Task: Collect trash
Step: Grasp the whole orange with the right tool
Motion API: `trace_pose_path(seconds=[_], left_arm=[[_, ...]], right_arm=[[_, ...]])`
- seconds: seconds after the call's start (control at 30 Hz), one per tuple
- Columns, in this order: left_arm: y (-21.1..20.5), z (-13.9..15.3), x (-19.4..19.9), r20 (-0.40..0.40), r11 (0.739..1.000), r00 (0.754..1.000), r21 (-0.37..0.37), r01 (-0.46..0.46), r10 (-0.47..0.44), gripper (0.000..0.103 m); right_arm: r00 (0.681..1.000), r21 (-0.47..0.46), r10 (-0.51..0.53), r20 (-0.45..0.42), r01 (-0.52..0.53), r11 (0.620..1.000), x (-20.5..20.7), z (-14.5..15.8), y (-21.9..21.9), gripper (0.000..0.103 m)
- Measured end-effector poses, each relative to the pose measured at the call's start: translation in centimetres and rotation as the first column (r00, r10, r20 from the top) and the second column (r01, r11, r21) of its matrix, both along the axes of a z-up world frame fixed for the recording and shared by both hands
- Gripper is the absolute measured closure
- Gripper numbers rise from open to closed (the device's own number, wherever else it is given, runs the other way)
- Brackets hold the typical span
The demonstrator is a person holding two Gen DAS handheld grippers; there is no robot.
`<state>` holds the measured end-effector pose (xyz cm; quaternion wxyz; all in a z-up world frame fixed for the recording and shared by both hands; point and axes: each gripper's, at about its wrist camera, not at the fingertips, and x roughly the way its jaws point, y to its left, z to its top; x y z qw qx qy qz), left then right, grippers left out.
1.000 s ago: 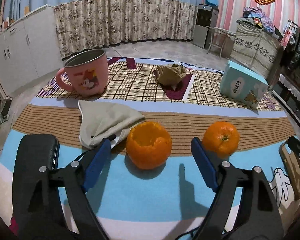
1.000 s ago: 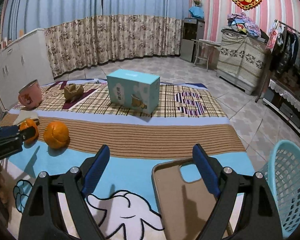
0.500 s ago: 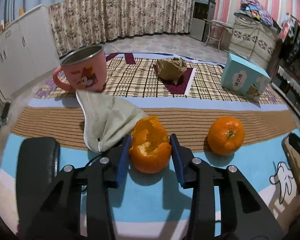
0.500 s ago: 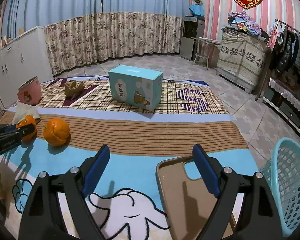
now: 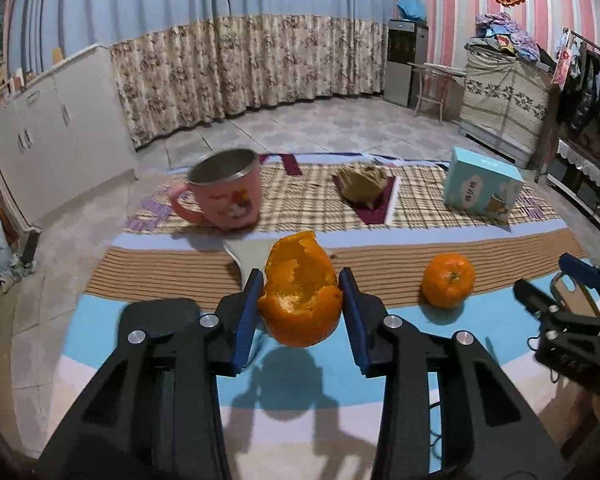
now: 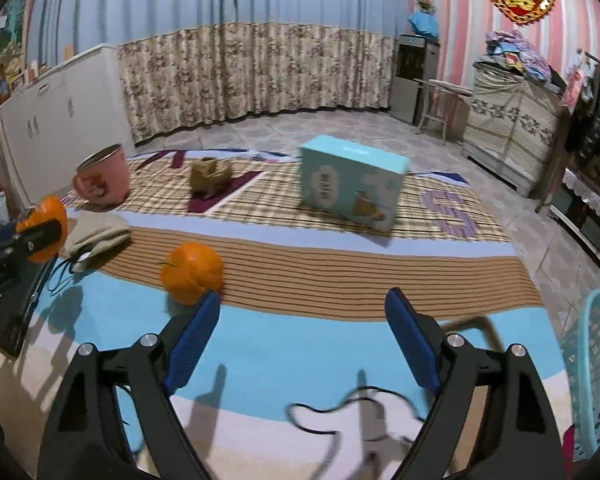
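The left tongs grip the hollow orange peel clear above the worktop, so the carry step is on, and next it needs to travel toward the basket at 3 o'clock of the open, empty right tongs.

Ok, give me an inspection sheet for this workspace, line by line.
Surface: patterned mat.
Job's things: empty orange peel held off the mat; crumpled brown paper; face mask; basket at right edge.
Clutter: whole orange, pink mug, blue box, dark phone.
Grippers: left gripper shut on the peel; right gripper open, empty.
Cables: black cable near right gripper.
Surroundings: curtains, white cabinets, tiled floor.
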<state>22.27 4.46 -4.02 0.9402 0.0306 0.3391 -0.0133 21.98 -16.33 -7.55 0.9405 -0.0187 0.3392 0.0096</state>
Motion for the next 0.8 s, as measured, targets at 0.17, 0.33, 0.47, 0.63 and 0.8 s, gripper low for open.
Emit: trace_pose_path(seconds=[0.17,0.33,0.47,0.63,0.8], left_arm=[[1.5,0.0,0.2,0.017,0.998,0.999,0.048,-0.029,0.028,0.065],[4.0,-0.6,1.0,-0.003,0.998,0.998,0.003,-0.068,0.068,0.065],[5.9,-0.9,1.5,-0.012,0.994,0.994,-0.025,-0.106,0.106,0.065],[7.0,-1.0,1.8,-0.013,0.99,0.99,-0.026,-0.139,0.138,0.065],[7.7,-0.9,1.8,-0.006,0.987,0.987,-0.037,-0.159,0.159,0.065]], right_arm=[[0.999,-0.027,0.036,-0.017,-0.037,0.999,1.0,-0.8,2.6,0.02],[0.998,-0.019,0.06,-0.033,-0.061,0.998,1.9,-1.2,3.7,0.02],[0.996,-0.033,0.077,-0.049,-0.078,0.996,2.9,-1.6,4.9,0.02],[0.991,-0.027,0.097,-0.093,-0.1,0.995,4.0,-2.3,5.9,0.027],[0.983,0.027,0.143,-0.117,-0.141,0.99,4.2,-2.5,5.5,0.059]])
